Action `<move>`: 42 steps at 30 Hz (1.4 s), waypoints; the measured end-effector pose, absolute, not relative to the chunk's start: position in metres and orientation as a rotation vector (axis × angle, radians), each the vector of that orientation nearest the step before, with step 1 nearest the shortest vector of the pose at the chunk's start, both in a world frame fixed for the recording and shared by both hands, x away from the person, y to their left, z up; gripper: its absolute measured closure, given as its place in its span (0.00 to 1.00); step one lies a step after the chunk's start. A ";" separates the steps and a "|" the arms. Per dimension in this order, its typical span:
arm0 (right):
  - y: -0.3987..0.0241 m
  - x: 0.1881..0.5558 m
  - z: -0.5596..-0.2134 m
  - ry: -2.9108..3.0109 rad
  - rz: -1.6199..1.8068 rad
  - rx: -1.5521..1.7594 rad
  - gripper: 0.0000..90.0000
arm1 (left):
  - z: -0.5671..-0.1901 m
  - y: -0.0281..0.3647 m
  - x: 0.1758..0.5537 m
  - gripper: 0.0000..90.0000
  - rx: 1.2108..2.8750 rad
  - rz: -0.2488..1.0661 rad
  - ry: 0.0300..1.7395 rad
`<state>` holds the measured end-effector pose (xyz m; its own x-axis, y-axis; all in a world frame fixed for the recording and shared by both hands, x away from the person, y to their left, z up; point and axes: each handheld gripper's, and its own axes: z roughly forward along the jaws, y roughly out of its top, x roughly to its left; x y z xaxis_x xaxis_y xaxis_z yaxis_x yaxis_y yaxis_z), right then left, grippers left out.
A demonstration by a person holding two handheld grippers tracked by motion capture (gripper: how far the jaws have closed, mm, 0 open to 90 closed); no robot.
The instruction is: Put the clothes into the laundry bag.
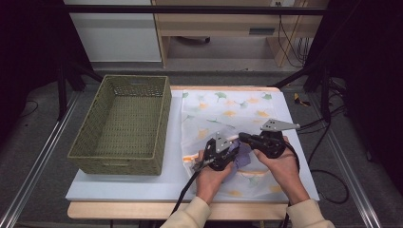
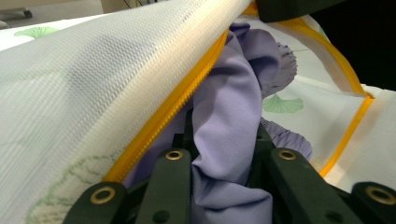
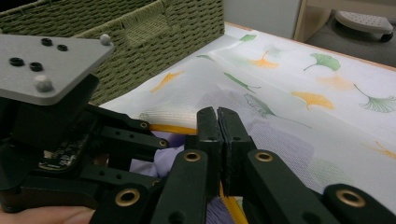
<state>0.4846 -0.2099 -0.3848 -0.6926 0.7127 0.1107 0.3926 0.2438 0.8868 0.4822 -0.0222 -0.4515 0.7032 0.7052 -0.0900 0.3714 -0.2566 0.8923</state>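
Observation:
A white mesh bag (image 1: 228,109) printed with ginkgo leaves lies on the table, its yellow zipper (image 2: 187,88) undone. My left gripper (image 1: 232,153) is shut on a purple cloth (image 2: 252,56) that bunches between its jaws (image 2: 224,135) at the bag's mouth, under the lifted mesh (image 2: 93,93). My right gripper (image 1: 241,137) is shut on the bag's upper zipper edge and holds it raised. In the right gripper view its jaws (image 3: 218,114) meet over the yellow zipper (image 3: 170,128), with the purple cloth (image 3: 168,158) and the left gripper's body (image 3: 70,140) just to their left.
An empty green woven basket (image 1: 123,123) stands on the left half of the pale table (image 1: 123,187); its corner (image 3: 140,28) rises close behind the left gripper. Cables trail off the table's front and right edges.

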 end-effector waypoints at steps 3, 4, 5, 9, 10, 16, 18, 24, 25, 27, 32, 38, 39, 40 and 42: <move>-0.209 0.485 -0.387 2.211 1.420 1.023 0.99 | -0.456 -0.023 0.483 0.79 1.860 0.409 0.841; -0.209 0.485 -0.388 2.212 1.421 1.025 0.99 | -0.457 -0.023 0.483 0.76 1.860 0.413 0.842; -0.209 0.485 -0.389 2.215 1.420 1.028 0.99 | -0.458 -0.024 0.483 0.73 1.856 0.412 0.843; -0.210 0.486 -0.391 2.211 1.422 1.033 0.99 | -0.460 -0.025 0.483 0.53 1.852 0.427 0.833; -0.210 0.486 -0.391 2.209 1.421 1.034 0.99 | -0.459 -0.025 0.482 0.48 1.850 0.432 0.835; -0.209 0.486 -0.391 2.209 1.422 1.038 0.99 | -0.455 -0.021 0.477 0.33 1.837 0.429 0.817; -0.209 0.487 -0.391 2.209 1.419 1.035 0.99 | -0.454 -0.019 0.474 0.30 1.832 0.431 0.809; -0.209 0.487 -0.391 2.205 1.422 1.037 0.99 | -0.452 -0.013 0.463 0.27 1.812 0.435 0.785; -0.209 0.487 -0.391 2.205 1.421 1.041 0.99 | -0.452 -0.012 0.460 0.27 1.805 0.433 0.783; -0.209 0.487 -0.391 2.201 1.421 1.043 0.99 | -0.450 -0.009 0.455 0.26 1.801 0.446 0.764; -0.209 0.487 -0.391 2.204 1.418 1.041 0.99 | -0.447 -0.003 0.445 0.26 1.800 0.471 0.729; -0.207 0.487 -0.391 2.206 1.415 1.036 0.99 | -0.442 0.009 0.438 0.28 1.766 0.474 0.726; -0.207 0.487 -0.391 2.206 1.415 1.036 0.99 | -0.441 0.011 0.437 0.29 1.769 0.473 0.725; -0.207 0.486 -0.391 2.205 1.416 1.034 0.99 | -0.441 0.014 0.435 0.29 1.770 0.477 0.721; -0.207 0.485 -0.391 2.212 1.413 1.031 0.99 | -0.441 0.018 0.433 0.31 1.767 0.478 0.723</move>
<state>0.4854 -0.2065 -0.3912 -0.6882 0.7173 0.1089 0.4003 0.2501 0.8816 0.4327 0.0183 -0.4415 0.7312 0.6812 -0.0361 0.2330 -0.1996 0.9518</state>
